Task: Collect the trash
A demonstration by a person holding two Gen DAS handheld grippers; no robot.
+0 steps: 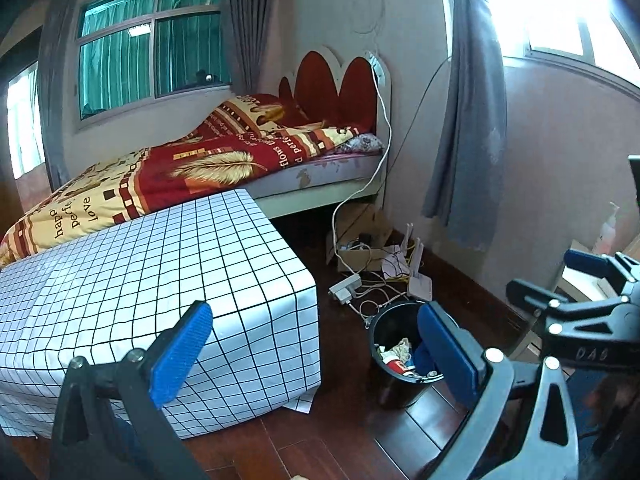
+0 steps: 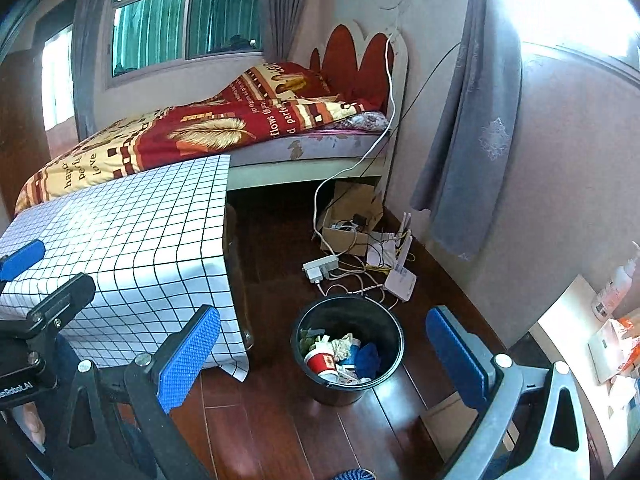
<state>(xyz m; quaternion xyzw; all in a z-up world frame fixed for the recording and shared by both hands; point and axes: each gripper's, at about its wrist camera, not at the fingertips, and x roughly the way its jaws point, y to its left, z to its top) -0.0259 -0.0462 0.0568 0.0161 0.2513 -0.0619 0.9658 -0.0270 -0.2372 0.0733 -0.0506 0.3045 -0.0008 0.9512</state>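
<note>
A black trash bin stands on the wooden floor and holds a red paper cup, crumpled paper and blue scraps. It also shows in the left wrist view, partly behind a blue finger pad. My left gripper is open and empty, held above the floor between the covered table and the bin. My right gripper is open and empty, held above the bin. The right gripper also shows at the right edge of the left wrist view.
A low table with a white grid-pattern cloth stands left of the bin. A bed lies behind it. A power strip, cables and a white router lie on the floor behind the bin. A side table with a bottle and boxes is at the right.
</note>
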